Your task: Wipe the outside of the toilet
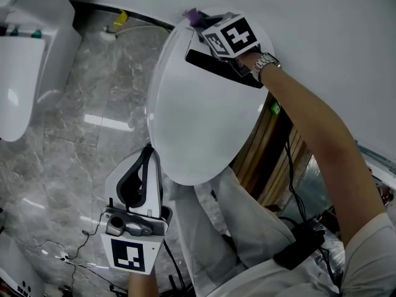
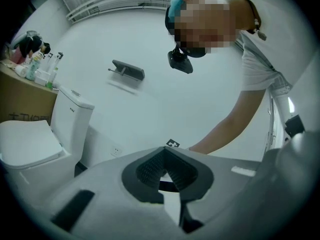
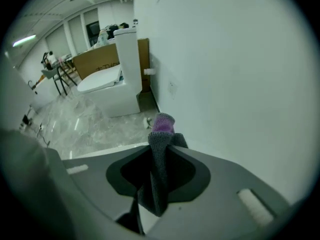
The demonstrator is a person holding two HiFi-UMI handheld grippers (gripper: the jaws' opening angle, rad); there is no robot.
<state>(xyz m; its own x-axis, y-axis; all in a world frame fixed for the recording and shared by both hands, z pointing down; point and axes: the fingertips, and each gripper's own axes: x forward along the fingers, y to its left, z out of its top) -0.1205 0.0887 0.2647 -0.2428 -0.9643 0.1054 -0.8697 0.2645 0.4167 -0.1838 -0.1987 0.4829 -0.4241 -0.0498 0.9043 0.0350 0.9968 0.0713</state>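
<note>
Grey-and-purple cloth [image 3: 157, 179] is clenched in the right tool [image 1: 195, 18], at the far end of the white toilet [image 1: 198, 122], close to the wall [image 1: 322, 17]; wiping seems under way there; no trace shows what is done, so the sides probably remain; the left tool [image 1: 148, 151], closed on nothing, hangs just beside the toilet's near-left rim.

White toilet [image 1: 198, 122], oval lid shut, stands backed against a pale wall [image 1: 322, 17]; a folded grey-and-purple cloth [image 3: 159, 169], clamped in the right gripper [image 3: 159, 136], hangs close to that wall.
</note>
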